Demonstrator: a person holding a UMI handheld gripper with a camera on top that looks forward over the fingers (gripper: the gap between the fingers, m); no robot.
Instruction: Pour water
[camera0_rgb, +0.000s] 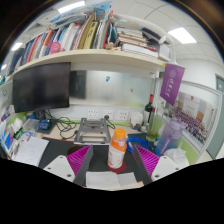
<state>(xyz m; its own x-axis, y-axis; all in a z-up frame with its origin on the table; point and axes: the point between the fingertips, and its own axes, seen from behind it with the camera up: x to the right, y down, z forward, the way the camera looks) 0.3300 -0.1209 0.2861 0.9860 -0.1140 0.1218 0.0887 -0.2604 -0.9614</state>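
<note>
Leftmost, a dark monitor (42, 86) fills the middle left of the frame, under a shelf (90, 57) packed with books (70, 38) across the upper part. Papers (32, 150) lie on the desk (90, 135) at lower left. Bottom centre: gripper (111, 162), fingers set wide apart, magenta pads (80, 158) facing inward. An orange-capped bottle (118, 148) stands upright between them, nearer the right finger, gap visible on the left side; contact on the right cannot be told. Right of it, a clear plastic cup (170, 134). Behind, a dark wine bottle (151, 108). Purple banner (172, 80) at right.
</note>
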